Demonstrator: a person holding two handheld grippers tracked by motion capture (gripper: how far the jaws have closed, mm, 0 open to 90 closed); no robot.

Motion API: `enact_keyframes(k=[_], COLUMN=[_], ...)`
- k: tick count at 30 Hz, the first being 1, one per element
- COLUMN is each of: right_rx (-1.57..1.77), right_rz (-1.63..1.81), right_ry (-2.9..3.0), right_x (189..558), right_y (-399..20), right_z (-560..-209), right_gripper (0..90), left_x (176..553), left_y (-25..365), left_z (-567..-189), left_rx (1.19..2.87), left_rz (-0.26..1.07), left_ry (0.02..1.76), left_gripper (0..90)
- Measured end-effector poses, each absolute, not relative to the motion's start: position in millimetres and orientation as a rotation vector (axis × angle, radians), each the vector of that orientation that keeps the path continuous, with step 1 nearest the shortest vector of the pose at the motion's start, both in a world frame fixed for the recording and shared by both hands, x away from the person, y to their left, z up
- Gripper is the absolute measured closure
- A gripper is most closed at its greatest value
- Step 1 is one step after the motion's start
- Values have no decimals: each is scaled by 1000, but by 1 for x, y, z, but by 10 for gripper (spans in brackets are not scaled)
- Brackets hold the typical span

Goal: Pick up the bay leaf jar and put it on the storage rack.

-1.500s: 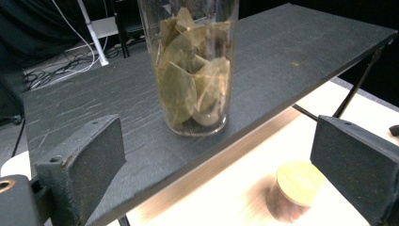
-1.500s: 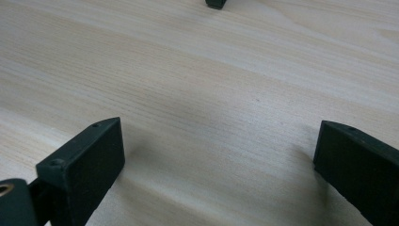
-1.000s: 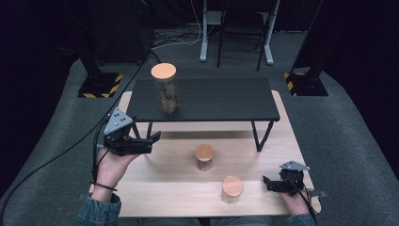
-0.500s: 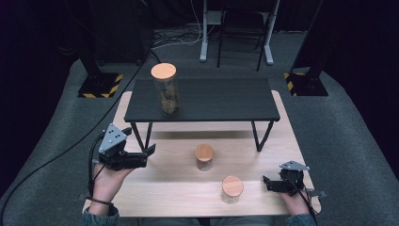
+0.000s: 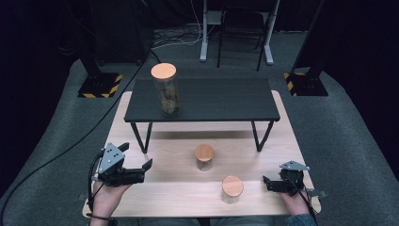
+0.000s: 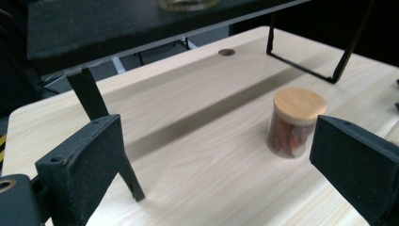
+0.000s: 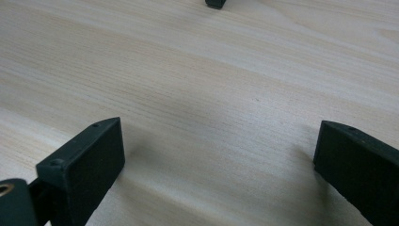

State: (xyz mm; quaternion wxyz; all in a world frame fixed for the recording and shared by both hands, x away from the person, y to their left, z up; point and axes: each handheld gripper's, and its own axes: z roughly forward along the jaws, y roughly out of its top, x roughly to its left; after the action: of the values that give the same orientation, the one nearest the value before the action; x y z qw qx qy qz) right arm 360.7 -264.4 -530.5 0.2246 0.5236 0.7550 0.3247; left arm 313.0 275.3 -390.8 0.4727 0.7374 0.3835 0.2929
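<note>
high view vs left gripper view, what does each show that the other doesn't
High view adds the tall jar's lid above the black shelf, a front jar and the right gripper. Left gripper view adds the reddish pieces inside the middle jar and a round hole in the table. Shared: middle jar, black shelf, table.

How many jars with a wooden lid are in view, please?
3. A tall jar stands on the black raised shelf. A short jar stands on the wooden table mid-way. Another short jar stands nearer the front edge.
</note>
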Motion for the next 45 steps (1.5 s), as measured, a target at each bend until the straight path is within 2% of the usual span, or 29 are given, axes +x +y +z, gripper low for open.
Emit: enact_keyframes(k=[16, 45], right_rx=[1444, 1443], right_rz=[896, 896], right_ry=[2083, 2083], right_x=[361, 361], right_y=[-264, -264], right_z=[-531, -531], right_gripper=[15, 15], left_x=[314, 339], left_y=[277, 291], left_z=[-431, -491], left_rx=[1854, 1914], left_rz=[692, 590], left_ry=[966, 1102], left_gripper=[36, 37])
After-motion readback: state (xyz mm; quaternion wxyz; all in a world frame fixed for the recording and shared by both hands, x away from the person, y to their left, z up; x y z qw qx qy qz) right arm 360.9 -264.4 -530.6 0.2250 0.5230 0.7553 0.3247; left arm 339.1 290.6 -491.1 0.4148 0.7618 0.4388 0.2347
